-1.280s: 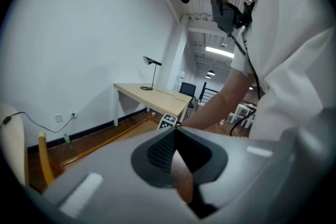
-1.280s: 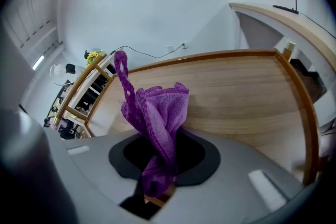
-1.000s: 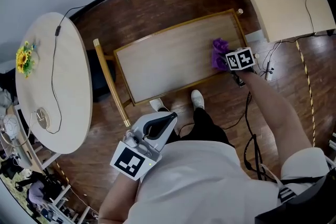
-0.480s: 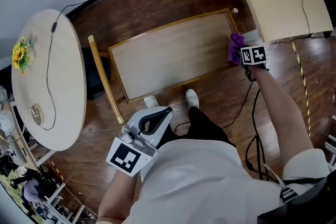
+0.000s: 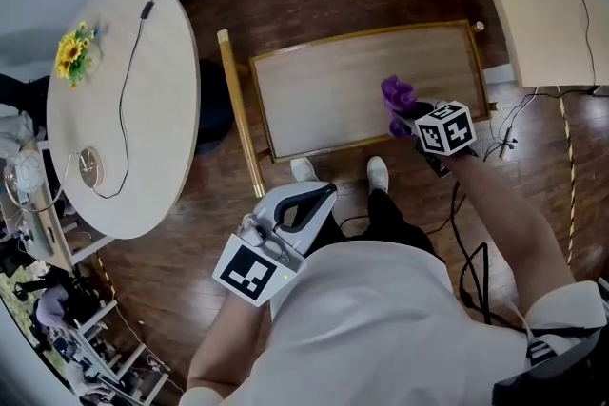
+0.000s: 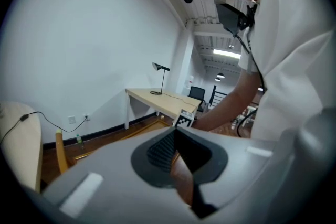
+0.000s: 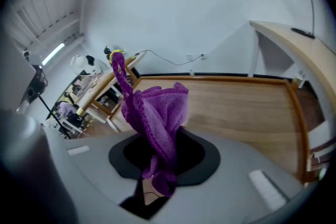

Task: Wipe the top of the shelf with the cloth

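My right gripper (image 5: pixel 411 116) is clamped on the cloth (image 5: pixel 397 98), bunched over the right part of the shelf top (image 5: pixel 314 100), whose long axis runs leftward from it, while my left gripper (image 5: pixel 319 198) hangs by my waist, jaws together and empty.

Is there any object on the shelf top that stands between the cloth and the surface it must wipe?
Nothing visible does. The right gripper holds the purple cloth over the shelf top, whose wooden surface is bare in both views that show it.
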A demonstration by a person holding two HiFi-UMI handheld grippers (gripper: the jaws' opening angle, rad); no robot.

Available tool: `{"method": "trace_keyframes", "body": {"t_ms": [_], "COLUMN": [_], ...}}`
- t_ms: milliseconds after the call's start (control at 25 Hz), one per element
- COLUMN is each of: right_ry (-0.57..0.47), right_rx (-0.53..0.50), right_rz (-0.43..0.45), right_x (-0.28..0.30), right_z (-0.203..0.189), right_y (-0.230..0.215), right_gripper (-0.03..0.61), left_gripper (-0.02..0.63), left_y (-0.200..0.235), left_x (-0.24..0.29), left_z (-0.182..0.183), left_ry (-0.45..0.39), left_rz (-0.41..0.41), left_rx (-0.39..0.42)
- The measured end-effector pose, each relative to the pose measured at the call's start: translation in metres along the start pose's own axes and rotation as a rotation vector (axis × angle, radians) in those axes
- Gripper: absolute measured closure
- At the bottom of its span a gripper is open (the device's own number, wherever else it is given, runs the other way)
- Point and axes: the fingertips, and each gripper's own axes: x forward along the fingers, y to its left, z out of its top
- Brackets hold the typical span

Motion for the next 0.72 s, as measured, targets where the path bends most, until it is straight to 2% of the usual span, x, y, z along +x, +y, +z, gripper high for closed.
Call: {"method": "trace_keyframes", "body": {"t_ms": [160, 360, 560, 720], "right_ry": [0.038, 0.1, 0.137, 0.156], "right_rx": [-0.064, -0.152, -0.109, -0.103], "right_rz": [0.203, 0.333, 0.371, 0.344], "right_x": [0.061, 0.128, 0.17, 0.177], "right_z": [0.007, -0.002, -0.018, -0.029], "right_y": [0.117, 0.224, 0.27, 0.264], "right_gripper": [0.482, 0.482, 0.482, 0.482], "left_gripper": [0.595, 0.595, 0.595, 0.595], "left_y": [0.003, 0.011, 0.02, 0.027], "left_x": [-0.018, -0.039, -0.059, -0.065], "left_z": [-0.007, -0.018, -0.027, -0.034], "left_ry": [-0.003, 0.028, 0.04, 0.048], "left_rz": [0.013, 0.014, 0.006, -0.016], "left_rx": [-0.009, -0.009, 0.001, -0.009]}}
